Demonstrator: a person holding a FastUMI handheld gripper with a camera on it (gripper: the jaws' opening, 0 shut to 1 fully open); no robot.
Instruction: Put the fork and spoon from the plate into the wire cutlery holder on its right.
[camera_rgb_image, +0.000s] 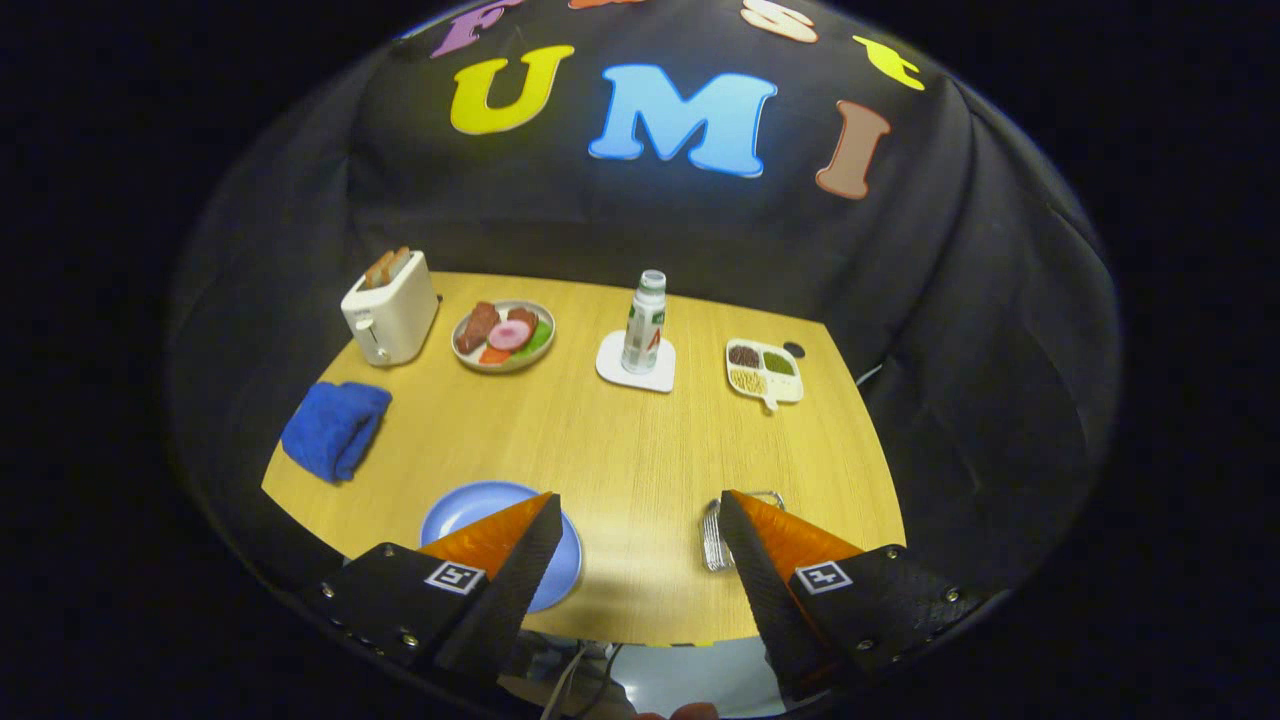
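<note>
A pale wooden surface (600, 450) carries several things. At its far left corner stands a white toaster (390, 310) with two slices of toast (386, 266) poking out of the top. Nearer, by the left edge, lies a crumpled blue cloth (334, 428). Right of the toaster sits a bowl of mixed food (504, 335). Further right a bottle (645, 322) stands upright on a white coaster (636, 362). Rightmost is a small white tray with three compartments (764, 373), each holding grains or beans.
</note>
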